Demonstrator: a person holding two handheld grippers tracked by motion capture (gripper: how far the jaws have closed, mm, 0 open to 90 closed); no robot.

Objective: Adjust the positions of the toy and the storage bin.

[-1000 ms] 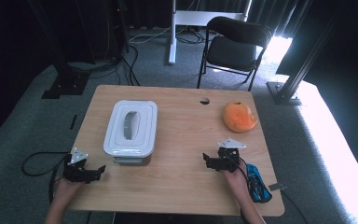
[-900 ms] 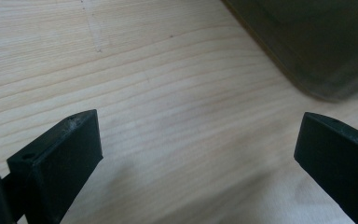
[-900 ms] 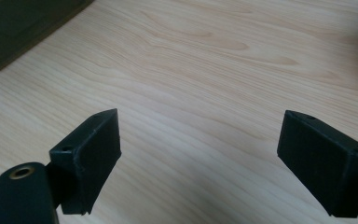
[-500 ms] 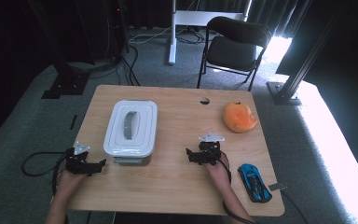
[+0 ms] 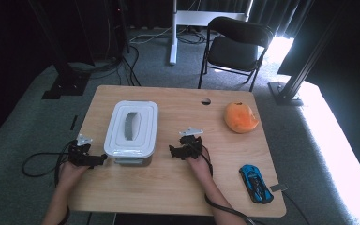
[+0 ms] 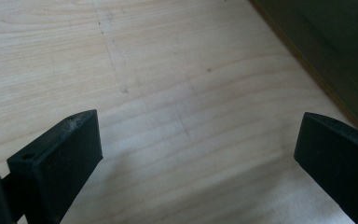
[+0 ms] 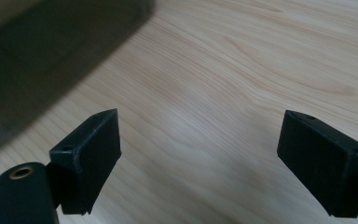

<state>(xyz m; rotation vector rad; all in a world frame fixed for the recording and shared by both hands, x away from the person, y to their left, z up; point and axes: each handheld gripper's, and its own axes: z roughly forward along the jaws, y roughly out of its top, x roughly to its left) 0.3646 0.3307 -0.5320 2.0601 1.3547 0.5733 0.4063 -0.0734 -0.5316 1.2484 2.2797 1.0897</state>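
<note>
On the table: a white box [image 5: 131, 132] with its lid on sits on the wooden table [image 5: 168, 187], at about 10 o'clock from the table's middle.
Box direction: its long side runs from 6 o'clock to 12 o'clock, away from the person. The grey handle [image 5: 132, 125] on the lid runs the same way.
Left claw [image 5: 97, 160]: it lies low at the box's near left corner, about 7 o'clock from the box, and points at it. Its jaws are wide apart and hold nothing.
Left claw's own camera: bare wood lies between the two black jaws, and the dark side of the box [image 6: 326, 51] is at 2 o'clock.
Right claw [image 5: 173, 151]: it is just beside the box's right side, at about 4 o'clock from the box, and points at it. Its jaws are wide apart too, and empty.
Right claw's own camera: the blurry dark box [image 7: 51, 56] is at 10 o'clock.
Why they sit so: one claw is on each side, probably to grab the box from both sides at once.
Other things: an orange lump [image 5: 240, 116] is at 2 o'clock and a blue toy car [image 5: 256, 183] at 4 o'clock, both well apart from the box.
</note>
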